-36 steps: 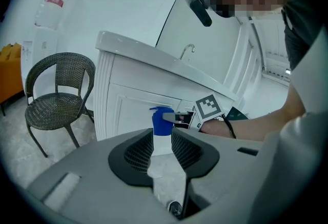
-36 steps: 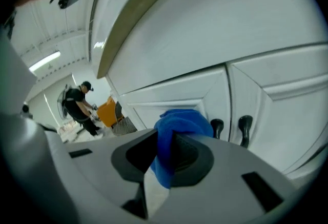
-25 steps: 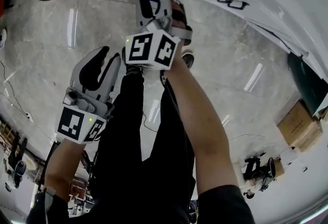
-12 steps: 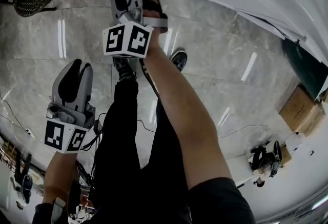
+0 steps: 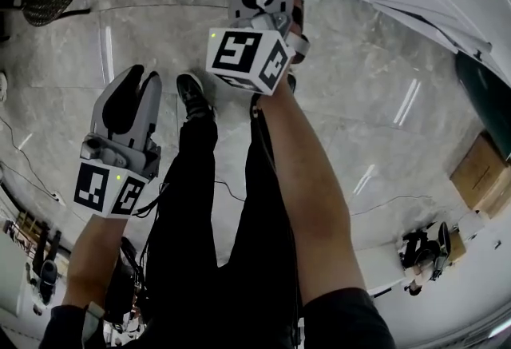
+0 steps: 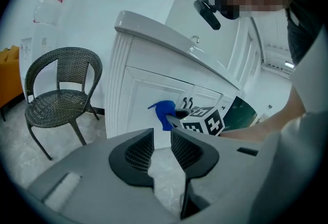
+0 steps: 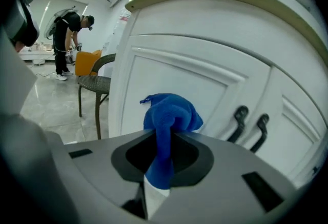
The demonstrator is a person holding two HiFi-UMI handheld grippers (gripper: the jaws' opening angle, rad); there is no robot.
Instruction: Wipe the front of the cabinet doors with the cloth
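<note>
Our right gripper [image 7: 163, 152] pinching the blue cloth [image 7: 171, 113], cloth bunched right up at the white cabinet door [image 7: 174, 77], left of the black handles [image 7: 240, 113], our left gripper [image 6: 160, 150] held off the cabinet, jaws slightly apart, nothing between them, chair [image 6: 60, 95] beside the cabinet.

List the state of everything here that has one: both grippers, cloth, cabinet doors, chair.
right gripper: fingers shut on the cloth
left gripper: fingers slightly apart, nothing between them
cloth: bunched, pinched in the right gripper, up at the cabinet doors
cabinet doors: shut
chair: upright, unoccupied
</note>
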